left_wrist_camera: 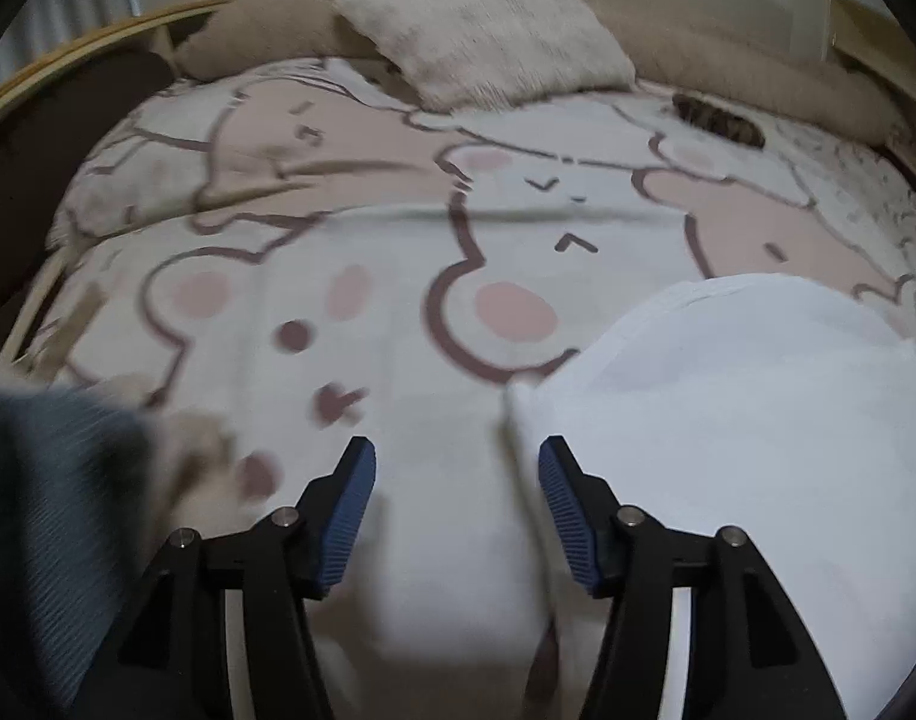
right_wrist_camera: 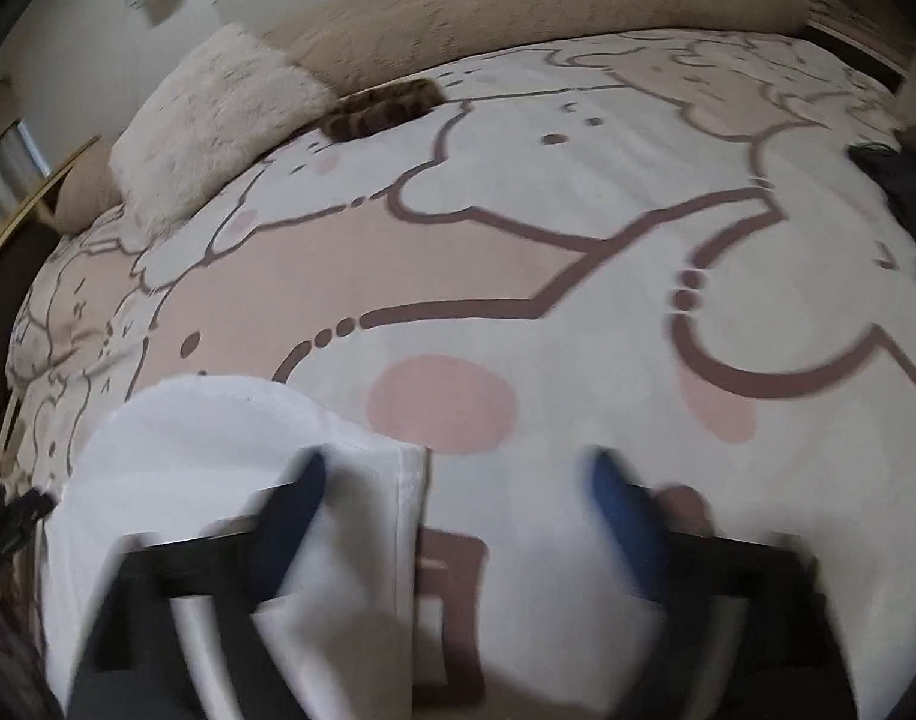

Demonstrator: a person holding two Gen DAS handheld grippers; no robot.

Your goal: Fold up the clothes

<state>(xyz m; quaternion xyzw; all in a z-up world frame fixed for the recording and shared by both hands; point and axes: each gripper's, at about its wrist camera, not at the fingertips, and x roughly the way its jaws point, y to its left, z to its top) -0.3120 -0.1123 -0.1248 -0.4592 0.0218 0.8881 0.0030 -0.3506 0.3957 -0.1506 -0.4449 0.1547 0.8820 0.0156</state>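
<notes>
Left gripper (left_wrist_camera: 457, 462) hangs over the bed, jaws wide apart, nothing between them. Blue ribbed pads (left_wrist_camera: 350, 516) sharp in the left wrist view.

White garment (left_wrist_camera: 734, 396) lies flat on the cartoon-print blanket (left_wrist_camera: 350, 240), to the right of the left gripper; its left edge runs just beside the right-hand pad. Contact with that pad: cannot tell.

Right gripper (right_wrist_camera: 458, 480) also has its jaws spread, holding nothing. View is motion-blurred. The same white garment (right_wrist_camera: 218, 450) sits under its left finger; the garment's right edge falls between the two fingers. The right finger is over bare blanket (right_wrist_camera: 578, 210).

Fluffy white pillow (left_wrist_camera: 482, 24) at the head of the bed, a beige bolster (right_wrist_camera: 548, 6) behind it. Small brown striped item (right_wrist_camera: 380, 108) near the pillow, too blurred to identify. Grey-blue ribbed fabric (left_wrist_camera: 44, 528) at the lower left edge of the left wrist view.
</notes>
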